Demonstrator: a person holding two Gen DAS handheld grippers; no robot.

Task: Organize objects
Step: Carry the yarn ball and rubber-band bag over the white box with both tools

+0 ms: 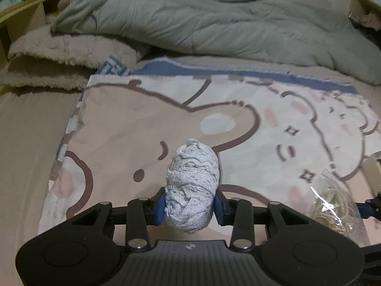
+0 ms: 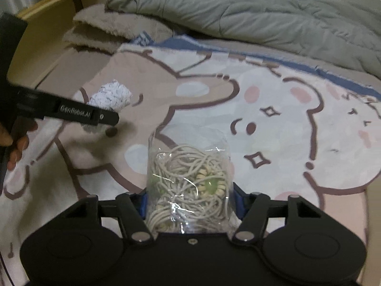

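— What has the left gripper [image 1: 190, 206] got?

— A pale wad of string [image 1: 192, 186], pinched between the closed jaws at lower centre of its own view. Its long axis runs straight out from the jaws, tip toward the grey quilt [image 1: 214, 19] along the top.

— And the right gripper [image 2: 190, 201]?

— A clear bag [image 2: 188, 183] of tangled cord, low in the middle of its view, jaws pressed on both sides. The bag stands lengthwise away from the gripper, open end toward the top of the frame.

— Over what?

— The bear-print blanket [image 2: 273, 119] on the bed. A hand [image 2: 16, 143] shows at the left edge.
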